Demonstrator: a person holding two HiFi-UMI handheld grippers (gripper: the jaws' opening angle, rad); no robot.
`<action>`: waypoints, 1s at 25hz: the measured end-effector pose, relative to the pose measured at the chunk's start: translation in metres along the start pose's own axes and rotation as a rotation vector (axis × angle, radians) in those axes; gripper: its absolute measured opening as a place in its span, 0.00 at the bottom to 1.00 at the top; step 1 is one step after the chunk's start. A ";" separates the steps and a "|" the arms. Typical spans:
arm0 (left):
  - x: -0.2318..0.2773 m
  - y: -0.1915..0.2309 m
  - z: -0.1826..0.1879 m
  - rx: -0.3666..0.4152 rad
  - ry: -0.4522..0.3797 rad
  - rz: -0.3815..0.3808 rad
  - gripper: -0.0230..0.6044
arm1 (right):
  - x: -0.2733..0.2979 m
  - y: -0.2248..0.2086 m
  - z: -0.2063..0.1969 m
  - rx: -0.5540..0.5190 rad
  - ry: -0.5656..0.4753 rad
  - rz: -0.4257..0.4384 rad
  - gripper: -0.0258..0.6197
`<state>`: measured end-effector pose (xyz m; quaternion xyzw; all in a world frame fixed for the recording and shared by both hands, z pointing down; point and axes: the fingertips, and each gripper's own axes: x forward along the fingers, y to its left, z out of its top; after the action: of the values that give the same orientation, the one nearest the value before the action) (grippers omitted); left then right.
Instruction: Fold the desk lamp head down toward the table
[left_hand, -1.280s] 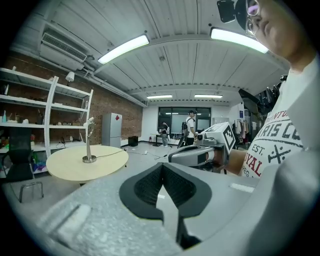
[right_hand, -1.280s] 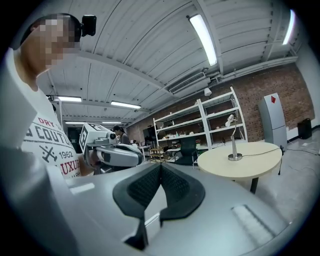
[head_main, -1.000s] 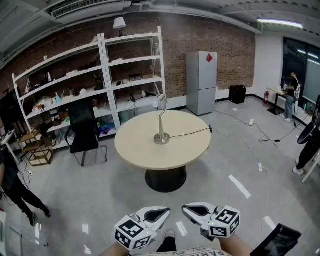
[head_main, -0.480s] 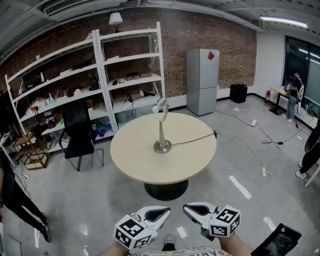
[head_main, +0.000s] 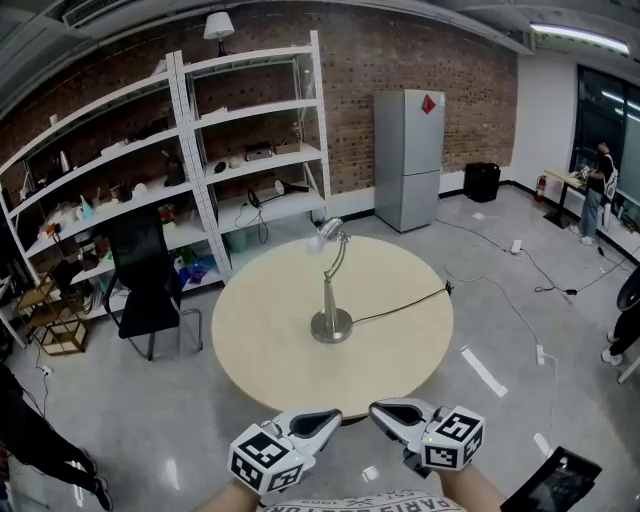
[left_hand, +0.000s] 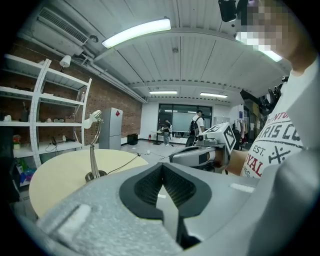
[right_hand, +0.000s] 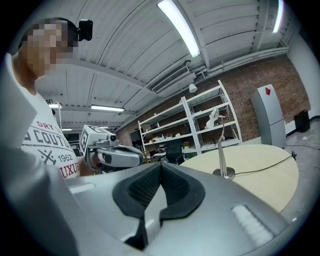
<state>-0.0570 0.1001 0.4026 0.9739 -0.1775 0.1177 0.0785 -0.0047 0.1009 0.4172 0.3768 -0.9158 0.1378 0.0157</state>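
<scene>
At the middle of the round table, the desk lamp stands upright on its disc base, head raised at the top of the neck, and its cable runs right to the table edge. Near side: left gripper and right gripper sit side by side, both clenched on nothing, well apart from the lamp. Far side: white shelving, grey fridge to its right, and a black chair left of the table.

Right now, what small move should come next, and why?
Probably reach the right gripper forward toward the lamp head: it and the left gripper are shut, empty, and well short of the lamp, which stands upright on the table.
</scene>
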 end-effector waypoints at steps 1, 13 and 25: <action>0.006 0.012 0.003 0.000 -0.003 0.004 0.04 | 0.007 -0.011 0.003 0.000 -0.001 -0.003 0.04; 0.042 0.091 -0.001 -0.004 0.001 0.016 0.04 | 0.049 -0.080 0.007 0.002 0.013 -0.031 0.04; 0.105 0.140 0.026 -0.010 0.008 0.046 0.04 | 0.069 -0.164 0.040 0.007 0.013 -0.009 0.04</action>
<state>-0.0075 -0.0692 0.4198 0.9687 -0.2001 0.1227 0.0815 0.0633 -0.0682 0.4269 0.3803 -0.9135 0.1431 0.0209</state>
